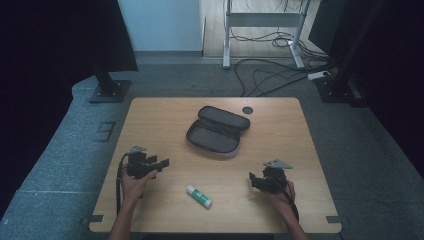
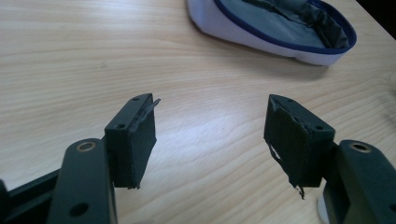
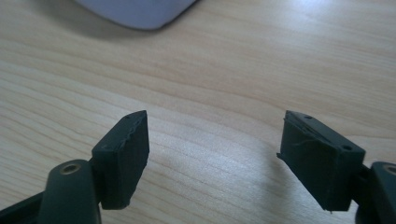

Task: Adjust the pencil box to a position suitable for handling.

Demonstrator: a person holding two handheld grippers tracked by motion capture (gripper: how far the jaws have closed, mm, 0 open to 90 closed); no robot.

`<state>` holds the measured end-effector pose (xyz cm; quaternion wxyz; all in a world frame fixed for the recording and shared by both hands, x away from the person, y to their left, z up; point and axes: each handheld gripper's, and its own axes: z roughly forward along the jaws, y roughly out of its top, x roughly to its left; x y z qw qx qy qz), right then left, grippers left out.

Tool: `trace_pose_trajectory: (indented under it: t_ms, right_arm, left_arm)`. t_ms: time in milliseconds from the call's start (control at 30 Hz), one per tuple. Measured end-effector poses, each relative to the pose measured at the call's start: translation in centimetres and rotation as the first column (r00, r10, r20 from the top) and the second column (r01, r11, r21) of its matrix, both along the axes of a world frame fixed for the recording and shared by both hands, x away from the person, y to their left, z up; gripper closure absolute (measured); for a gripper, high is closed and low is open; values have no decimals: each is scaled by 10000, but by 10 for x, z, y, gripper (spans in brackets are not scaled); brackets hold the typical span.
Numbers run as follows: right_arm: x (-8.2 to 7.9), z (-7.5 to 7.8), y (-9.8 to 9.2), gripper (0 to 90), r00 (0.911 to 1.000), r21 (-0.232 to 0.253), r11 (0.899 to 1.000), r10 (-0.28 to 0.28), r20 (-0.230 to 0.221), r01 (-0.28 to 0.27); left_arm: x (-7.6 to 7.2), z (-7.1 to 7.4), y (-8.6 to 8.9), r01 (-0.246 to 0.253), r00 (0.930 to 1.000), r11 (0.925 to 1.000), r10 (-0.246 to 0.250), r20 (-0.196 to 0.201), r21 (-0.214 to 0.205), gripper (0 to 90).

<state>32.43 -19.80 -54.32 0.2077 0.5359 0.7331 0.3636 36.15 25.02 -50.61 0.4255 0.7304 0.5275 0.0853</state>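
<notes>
Glue stick (image 1: 199, 196), a white tube with a green cap, is lying untouched near the front edge of the light wooden table (image 1: 280, 137), so judging by that, nothing is starting yet. The left gripper (image 1: 159, 163) and right gripper (image 1: 253, 178) are hovering wide-jawed and empty on either side of it. Next, I judge, one is needing to close across the tube and carry it to the open grey zip pouch (image 1: 217, 131) at mid-table, with nothing blocking.

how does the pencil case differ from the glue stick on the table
The pencil case is dark grey fabric, lying unzipped and spread open; the glue stick is a white tube with a green band, capped shut. The pencil case is far larger and sits mid-table; the glue stick lies near the front edge, between the left gripper and right gripper. Both rest flat on the wooden table, untouched.
</notes>
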Motion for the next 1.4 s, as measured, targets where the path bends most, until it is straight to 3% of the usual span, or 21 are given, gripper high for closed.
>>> trace_pose_trajectory:
  t_ms: [267, 433, 867, 1167, 1333, 1400]
  right_arm:
    - [2, 10, -1, 243, 9996, 227, 9997, -88, 275, 82]
    - [4, 16, 4, 249, 9991, 289, 9996, -17, 417, 5]
    - [30, 42, 30, 279, 9967, 500, 9984, 231, 780, -270]
    - [58, 50, 36, 303, 9983, 832, 9962, 195, 543, -239]
    - [67, 50, 40, 303, 9991, 699, 9974, 129, 411, -158]
    - [73, 48, 43, 307, 9994, 661, 9977, 126, 320, -147]
  left_arm:
    - [14, 4, -17, 385, 9992, 9990, -383, -87, 227, 344]
    - [23, 12, -21, 555, 9984, 9980, -558, 95, 296, 345]
    - [41, 21, -25, 695, 9970, 9969, -707, 312, 370, 353]
    - [64, 24, -41, 675, 9971, 9966, -690, 320, 478, 354]
    - [69, 26, -45, 667, 9968, 9969, -684, 421, 406, 357]
    - [74, 25, -48, 736, 9965, 9955, -758, 358, 589, 355]
